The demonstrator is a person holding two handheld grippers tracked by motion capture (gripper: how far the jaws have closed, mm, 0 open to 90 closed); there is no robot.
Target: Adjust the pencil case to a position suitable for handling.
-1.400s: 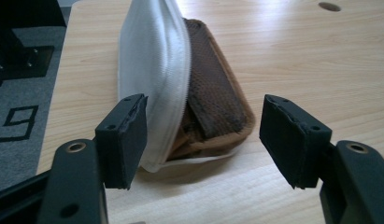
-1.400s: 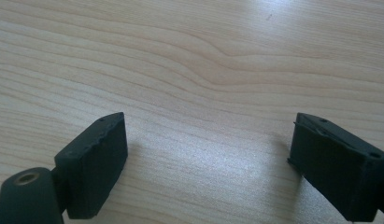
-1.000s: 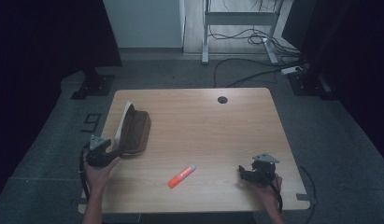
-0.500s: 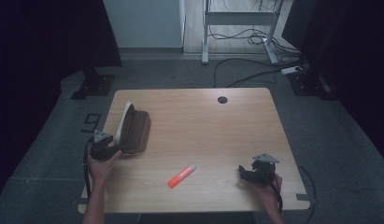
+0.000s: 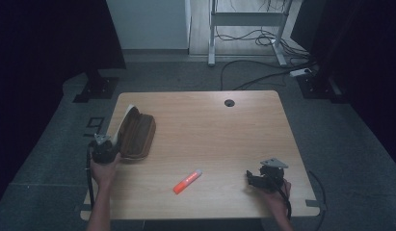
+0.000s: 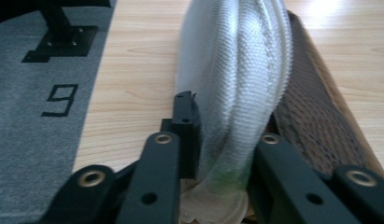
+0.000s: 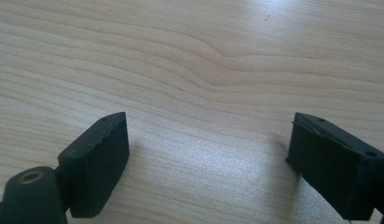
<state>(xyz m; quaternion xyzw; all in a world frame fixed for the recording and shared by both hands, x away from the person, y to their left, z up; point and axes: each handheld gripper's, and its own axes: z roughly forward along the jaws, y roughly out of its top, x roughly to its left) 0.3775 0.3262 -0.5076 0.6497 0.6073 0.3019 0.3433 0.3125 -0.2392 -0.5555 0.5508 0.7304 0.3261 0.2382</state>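
One pencil case (image 5: 137, 134) lengthwise away from person | left gripper (image 5: 103, 149) jaws just closed on its flap | right gripper (image 5: 256, 177) jaws open

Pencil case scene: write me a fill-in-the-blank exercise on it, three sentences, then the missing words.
1. The left claw has just been closing and is shut on the ____ flap of the brown pencil case.
2. The orange marker lies on the table ____ the two claws.
3. The right claw stands ____, with bare wood between its jaws.

Missing words: white; between; open
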